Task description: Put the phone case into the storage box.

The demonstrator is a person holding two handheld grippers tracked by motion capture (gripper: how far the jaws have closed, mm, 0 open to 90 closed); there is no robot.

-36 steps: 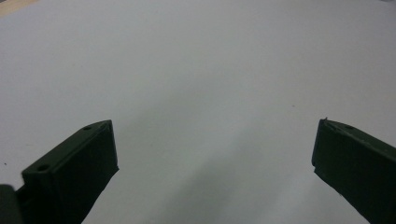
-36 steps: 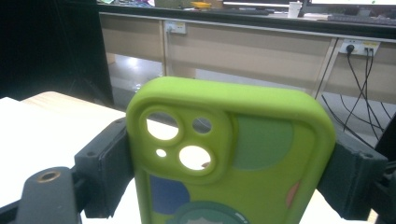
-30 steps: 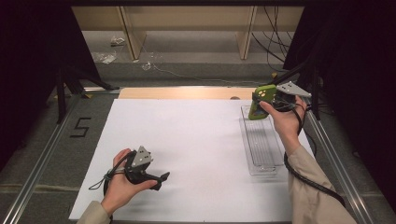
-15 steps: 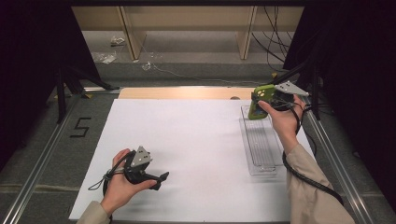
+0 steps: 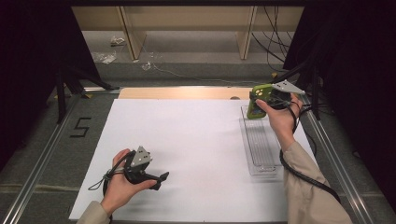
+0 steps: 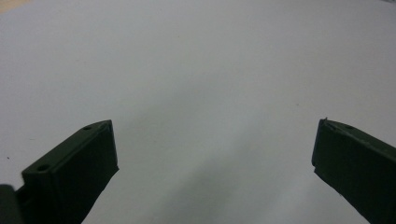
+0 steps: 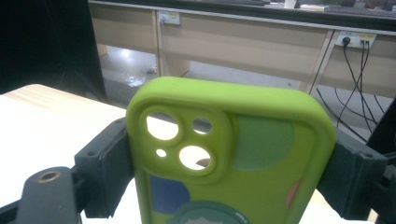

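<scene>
Nothing has shifted noticeably since a second ago: the right gripper (image 5: 259, 103) stays clamped across the sides of the green phone case (image 5: 257, 100) above the far end of the clear tray (image 5: 259, 161), while the left gripper (image 5: 156, 179), jaws wide and holding nothing, rests on the white sheet (image 5: 196, 140).

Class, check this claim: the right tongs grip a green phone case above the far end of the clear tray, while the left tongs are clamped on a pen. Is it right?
Not quite. The left tongs are open with nothing between them, over the white sheet, as the left gripper view shows. The right tongs do grip the green phone case above the clear tray.
</scene>
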